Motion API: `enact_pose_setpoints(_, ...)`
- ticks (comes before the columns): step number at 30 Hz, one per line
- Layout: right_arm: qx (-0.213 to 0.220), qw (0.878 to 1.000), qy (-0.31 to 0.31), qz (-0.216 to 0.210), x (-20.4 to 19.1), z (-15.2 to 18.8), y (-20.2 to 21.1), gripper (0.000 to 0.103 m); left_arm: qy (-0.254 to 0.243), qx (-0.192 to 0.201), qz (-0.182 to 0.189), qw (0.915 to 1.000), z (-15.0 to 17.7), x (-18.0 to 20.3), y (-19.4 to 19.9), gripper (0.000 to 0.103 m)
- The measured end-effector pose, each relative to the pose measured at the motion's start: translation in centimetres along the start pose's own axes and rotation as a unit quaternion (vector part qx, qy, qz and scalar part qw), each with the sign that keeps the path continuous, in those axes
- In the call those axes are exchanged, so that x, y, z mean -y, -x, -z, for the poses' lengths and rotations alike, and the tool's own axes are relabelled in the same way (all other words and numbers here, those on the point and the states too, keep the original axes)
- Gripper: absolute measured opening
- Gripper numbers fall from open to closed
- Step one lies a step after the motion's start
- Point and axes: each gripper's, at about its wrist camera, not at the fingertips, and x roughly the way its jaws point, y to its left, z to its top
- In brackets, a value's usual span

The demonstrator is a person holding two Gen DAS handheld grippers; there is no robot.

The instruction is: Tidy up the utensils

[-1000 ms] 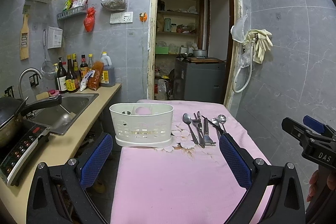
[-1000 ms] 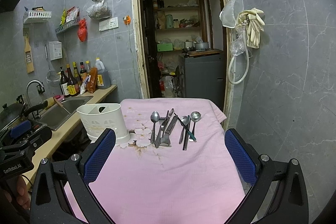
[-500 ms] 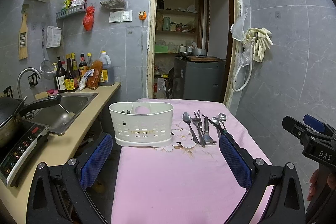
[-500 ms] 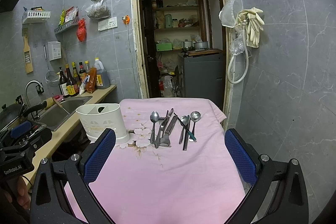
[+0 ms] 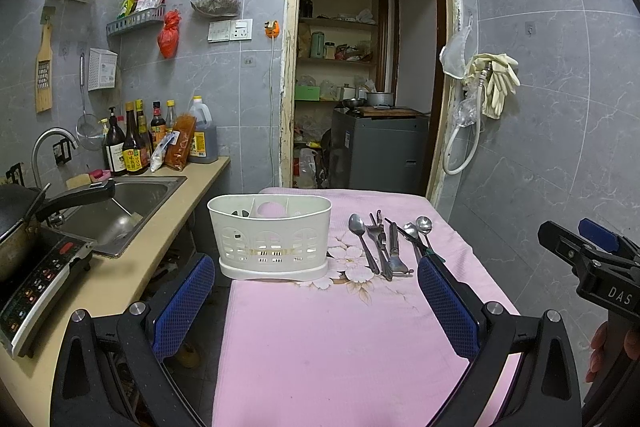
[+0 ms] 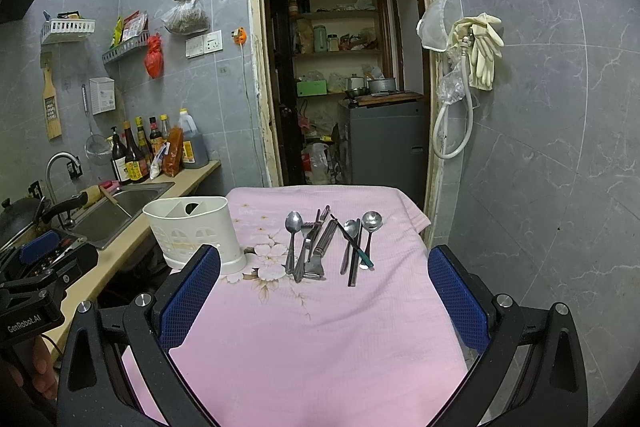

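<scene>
**Both tongs wide over the pink cloth, cutlery untouched**

At nine o'clock a beige counter [image 5: 132, 263] with a steel sink [image 5: 120, 203] ran just beside the table's left edge. The white slotted plastic caddy [image 5: 272, 239] stood at the cloth's [image 5: 328, 339] left edge; bare pink cloth lay between it and both tools. The left gripper [image 5: 316, 303] gaped wide, holding nothing. At one o'clock from the caddy lay the metal utensils [image 6: 328, 243] in a loose row; only the right view showed dark chopsticks [image 6: 354, 259] among them. The right gripper [image 6: 324, 299] was equally wide, empty.
</scene>
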Motion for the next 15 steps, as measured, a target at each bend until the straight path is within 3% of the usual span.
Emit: enact_pose_setpoints(15,-0.002,1.0,0.0,0.001,0.06,0.1,-0.24,0.102,0.0,-0.002,0.001,1.0,0.08,0.3,-0.16,0.102)
